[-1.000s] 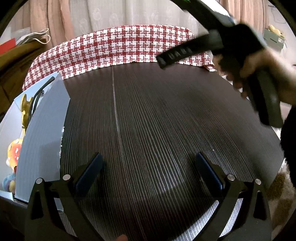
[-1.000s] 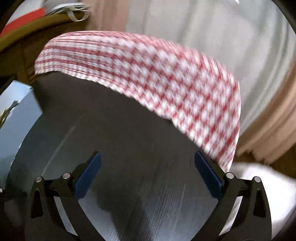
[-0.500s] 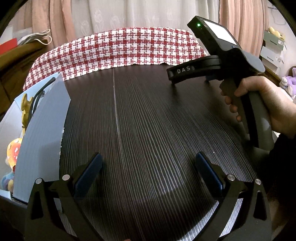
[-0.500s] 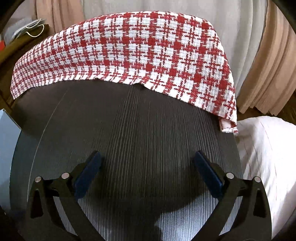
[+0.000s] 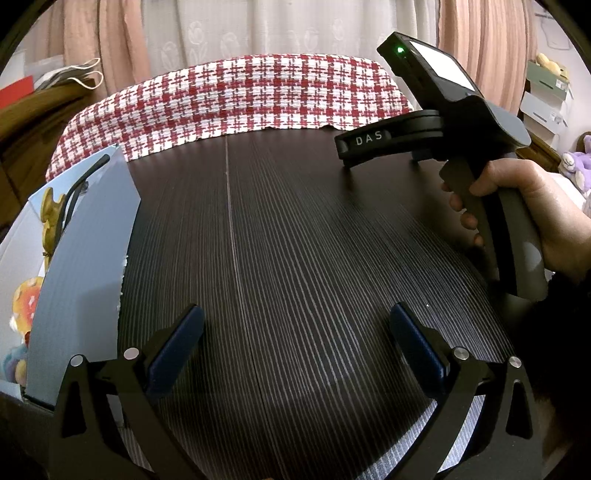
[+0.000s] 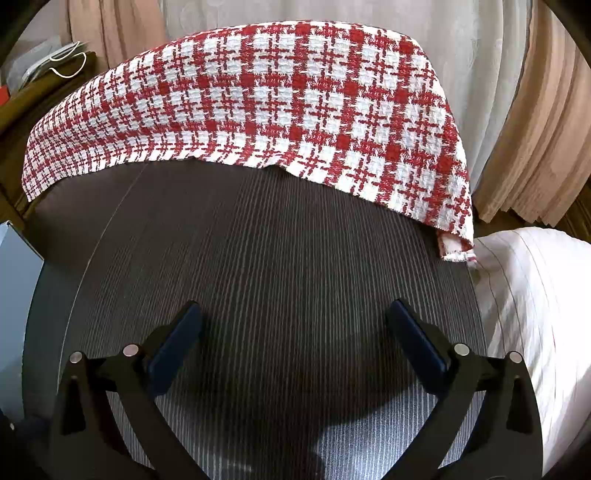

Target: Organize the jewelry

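Both tongs hover spread and empty above a dark striped table point(image 5: 295, 229).

The left tongs point(image 5: 295, 343) view alone shows the right hand point(image 5: 532, 214) gripping its handle and, at the table's left edge, a pale blue box point(image 5: 85, 258) holding colourful trinkets; the right tongs point(image 6: 293, 339) view shows mainly the red checked cloth point(image 6: 258, 103) and a white bed point(image 6: 535, 295).

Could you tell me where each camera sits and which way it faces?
Left wrist: on the left hand-held gripper, facing across the dark table toward the checked cloth; shows its open fingers and the right hand.
Right wrist: on the right hand-held gripper, facing the checked cloth; shows only its open fingers.
Shared: table, cloth, curtains.
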